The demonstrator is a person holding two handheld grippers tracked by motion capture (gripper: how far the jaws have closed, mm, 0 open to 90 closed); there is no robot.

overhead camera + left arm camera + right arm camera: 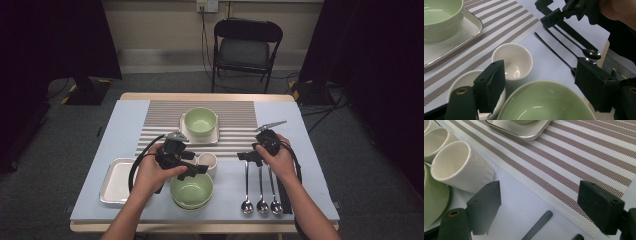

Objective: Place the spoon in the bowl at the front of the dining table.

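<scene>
A stack of pale green bowls (191,190) sits near the front edge of the light blue table (122,115), glossy, wide and shallow, its inside empty. Just behind it stand small cream cups (514,61), one touching or nearly touching the bowl's rim. The left gripper (196,170) hovers right over the bowl's back rim with its two black jaws spread wide and nothing between them; seen along its own jaws, the green rim lies below the gap. The step in hand looks like the approach to the bowl, so the next move probably calls for lowering one jaw inside the rim and one outside without knocking the cups. To the right, the right gripper (248,156) rests with its jaws apart and empty over the handles of three dark spoons (260,186). Farther back, another green bowl (201,120) sits on a white tray (187,138) on a striped mat (235,117).
</scene>
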